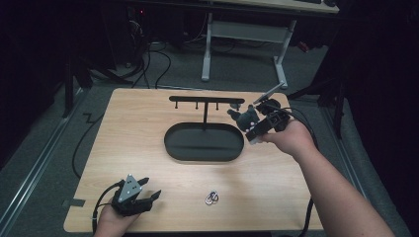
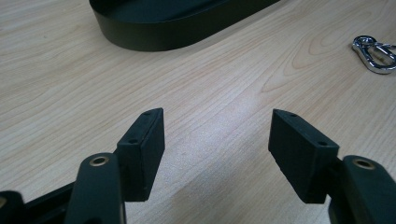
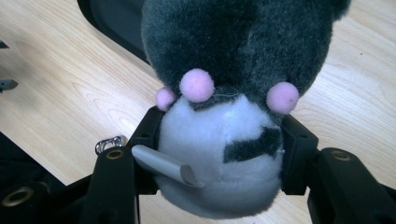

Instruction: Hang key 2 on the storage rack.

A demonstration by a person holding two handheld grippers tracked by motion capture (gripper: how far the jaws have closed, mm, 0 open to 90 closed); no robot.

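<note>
Right gripper [image 1: 245, 120] clamped on plush toy [image 3: 233, 93], held above table beside right end of hook rack [image 1: 206, 100]. Left gripper [image 2: 217, 154] rests near table edge, jaws apart, empty. Keep squeeze steady; bring toy's loop level with hook before you slide it on.

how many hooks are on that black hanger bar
3, as far as shows: short pegs hang under the bar, left, middle and right; a plush toy may hide another.
</note>
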